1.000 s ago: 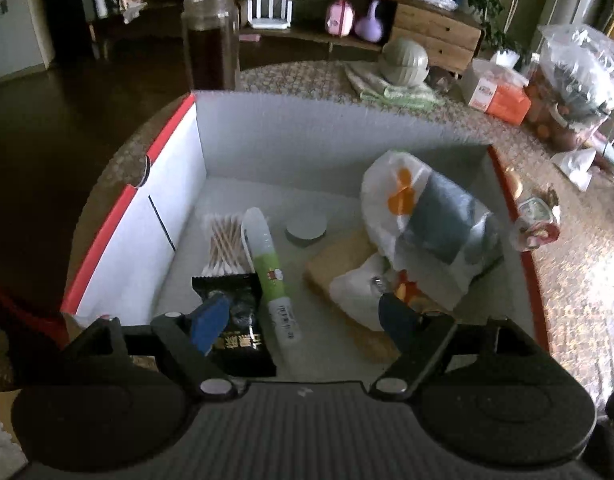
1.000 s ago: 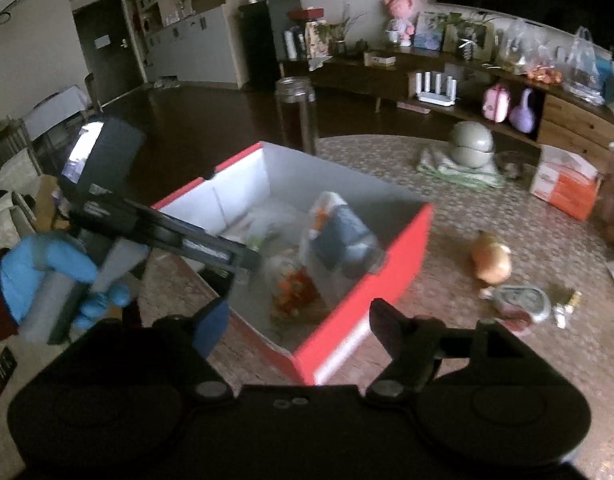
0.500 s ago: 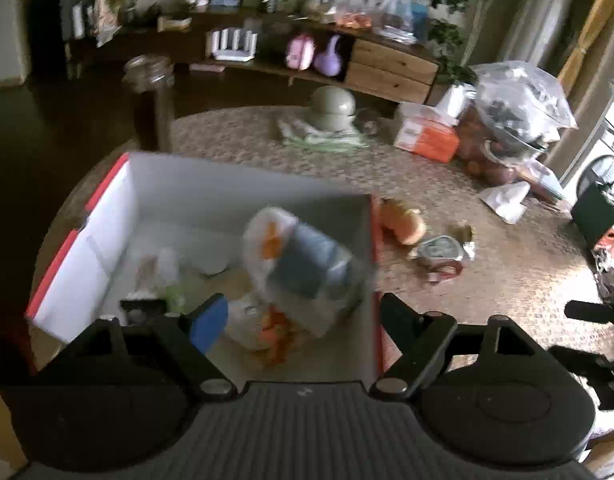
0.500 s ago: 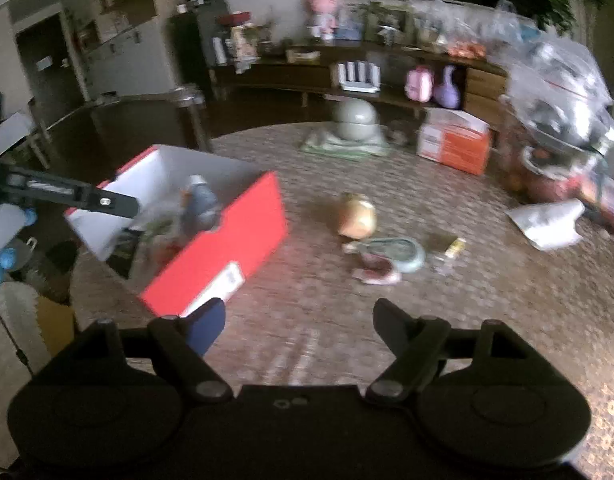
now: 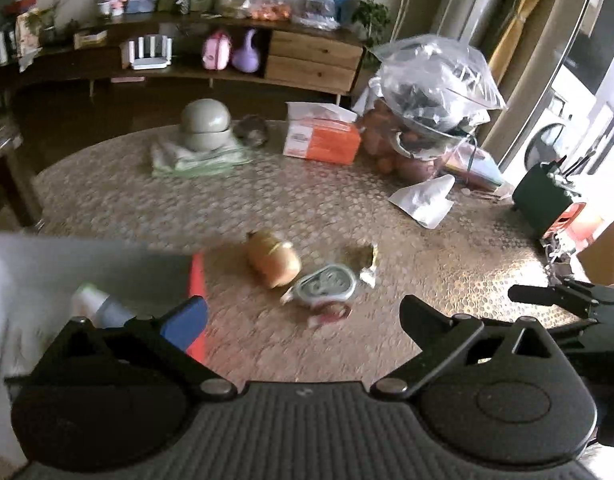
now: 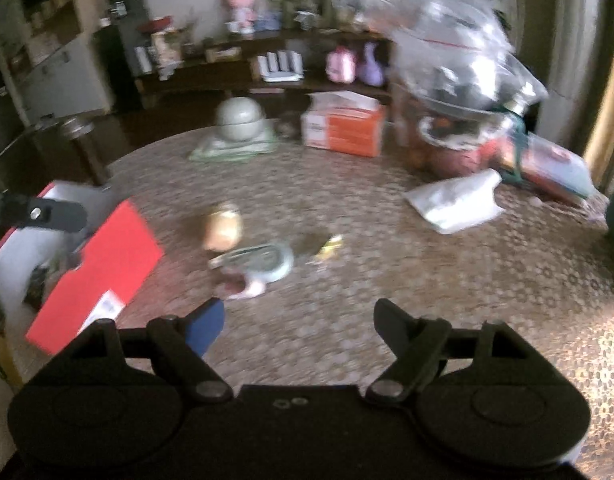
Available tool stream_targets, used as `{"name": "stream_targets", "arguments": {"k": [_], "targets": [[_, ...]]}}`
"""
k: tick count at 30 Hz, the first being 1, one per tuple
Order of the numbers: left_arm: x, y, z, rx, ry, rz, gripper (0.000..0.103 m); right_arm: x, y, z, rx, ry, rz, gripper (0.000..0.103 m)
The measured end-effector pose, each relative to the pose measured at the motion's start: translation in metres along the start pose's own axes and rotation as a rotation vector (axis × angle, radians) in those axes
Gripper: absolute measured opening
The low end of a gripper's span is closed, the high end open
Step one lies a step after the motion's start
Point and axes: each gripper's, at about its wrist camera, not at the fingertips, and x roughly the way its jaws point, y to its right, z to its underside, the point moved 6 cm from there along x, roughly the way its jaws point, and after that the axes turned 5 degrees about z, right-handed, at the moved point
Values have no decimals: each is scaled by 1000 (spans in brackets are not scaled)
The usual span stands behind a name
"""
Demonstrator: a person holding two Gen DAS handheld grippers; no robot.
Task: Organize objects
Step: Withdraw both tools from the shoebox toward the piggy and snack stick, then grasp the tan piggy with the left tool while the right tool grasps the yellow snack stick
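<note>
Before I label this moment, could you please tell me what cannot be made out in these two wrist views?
- Red box contents: left wrist view, cut off by the frame edge and the left gripper, its jaws opening with nothing between them.
- Round packet label: right wrist view, motion blur.
- Small gold wrapper: both views, too small to identify.
- Clear bag contents: crumpled plastic obscures them.

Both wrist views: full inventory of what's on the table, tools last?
Box: 1, red outside, white inside, table's left edge, items inside.
Onion: 1, tan, table centre, beside box.
Round packet: 1, grey-green, right of onion.
Small wrapper: 1, yellowish, right of packet.
White pouch: 1, right side.
Tissue pack: 1, orange-white, far side.
Stacked bowls: grey-green, on folded cloth, far side.
Clear bag: 1, bulging, far right.
Left tool: empty, jaws opening.
Right tool: open, empty.
</note>
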Motion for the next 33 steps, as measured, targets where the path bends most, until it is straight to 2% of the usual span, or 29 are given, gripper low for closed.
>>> {"name": "stream_targets", "arguments": {"k": [4, 9, 11, 15, 20, 22, 24, 26, 28, 29, 30, 32, 33], "targets": [[47, 9, -31, -5, -53, -18, 103, 26, 23, -21, 42, -14, 34, 82], [117, -17, -53, -95, -140, -108, 103, 75, 32, -35, 75, -79, 37, 82], [141, -27, -54, -139, -188, -115, 103, 97, 31, -39, 86, -100, 39, 81], [179, -38, -50, -154, -254, -160, 103, 138, 22, -42, 79, -132, 51, 80], [204, -51, -45, -182, -277, -209, 103, 173, 10, -43, 55, -154, 64, 78], [209, -56, -42, -197, -284, -225, 102, 180, 6, -44, 38, -153, 73, 75], [214, -60, -37, -205, -292, -236, 101, 187, 3, -45, 40, -162, 73, 57], [218, -62, -33, -210, -297, -240, 94, 193, 1, -44, 51, -177, 73, 55], [219, -62, -28, -217, -309, -232, 82, 196, -2, -41, 43, -184, 69, 54], [220, -62, -25, -221, -315, -226, 71, 197, -3, -40, 37, -187, 78, 51], [221, -61, -23, -220, -319, -223, 66, 198, -4, -39, 36, -188, 86, 43], [220, -57, -20, -198, -310, -237, 62, 199, -4, -38, 47, -184, 91, 34], [218, -55, -20, -192, -306, -239, 55, 199, -4, -38, 46, -180, 98, 28]]}}
